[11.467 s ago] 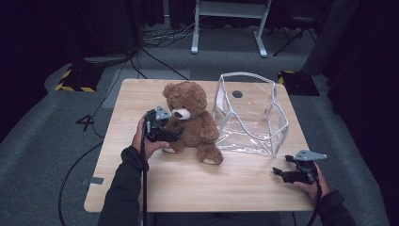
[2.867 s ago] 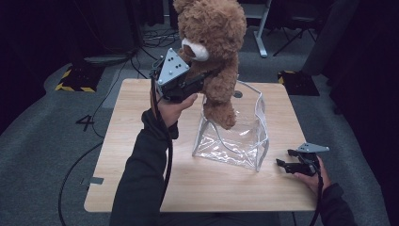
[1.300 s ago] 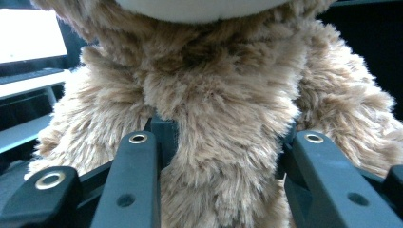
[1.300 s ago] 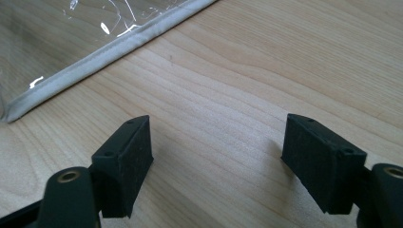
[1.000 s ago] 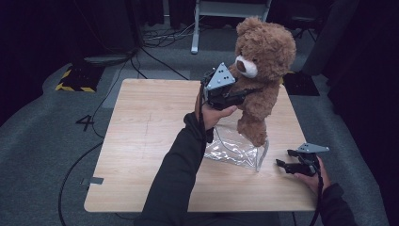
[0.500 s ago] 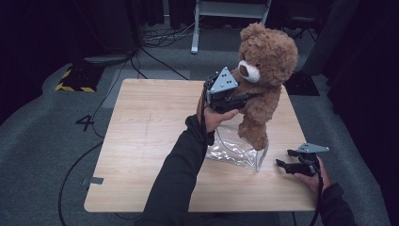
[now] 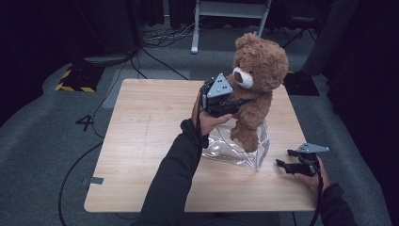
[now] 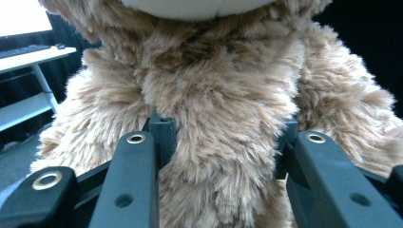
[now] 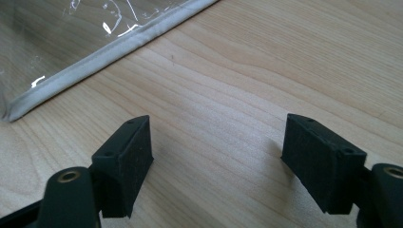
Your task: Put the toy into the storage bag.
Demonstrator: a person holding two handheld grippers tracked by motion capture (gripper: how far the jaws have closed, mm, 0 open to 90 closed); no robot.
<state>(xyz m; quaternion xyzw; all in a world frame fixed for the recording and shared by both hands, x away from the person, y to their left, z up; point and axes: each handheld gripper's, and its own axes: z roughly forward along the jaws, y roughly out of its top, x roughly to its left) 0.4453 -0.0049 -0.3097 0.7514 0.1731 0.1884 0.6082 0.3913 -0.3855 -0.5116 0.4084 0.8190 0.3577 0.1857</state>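
A brown teddy bear point(image 7: 258, 84) hangs upright in the air over the right half of the table, its feet down at the mouth of a clear plastic bag point(image 7: 235, 148). My left gripper point(image 7: 231, 103) is shut on the teddy bear's middle; in the left gripper view the fur point(image 8: 223, 114) bulges between the two black jaws. The bag lies partly collapsed on the wood, its white seam point(image 9: 109, 42) running across the right gripper view. My right gripper point(image 7: 284, 160) rests low at the table's right edge, open, with bare wood between its pads point(image 9: 126, 161).
The wooden table point(image 7: 146, 132) has free room over its whole left half. Cables point(image 7: 94, 136) trail on the grey floor to the left. A white desk frame point(image 7: 226, 14) stands behind the table, and a black-and-yellow marked plate point(image 7: 75, 77) lies on the floor at far left.
My left gripper has carried the teddy bear from the table's left side up over the bag and is lowering it toward the bag's mouth. The bag has slumped. The right gripper stays put.
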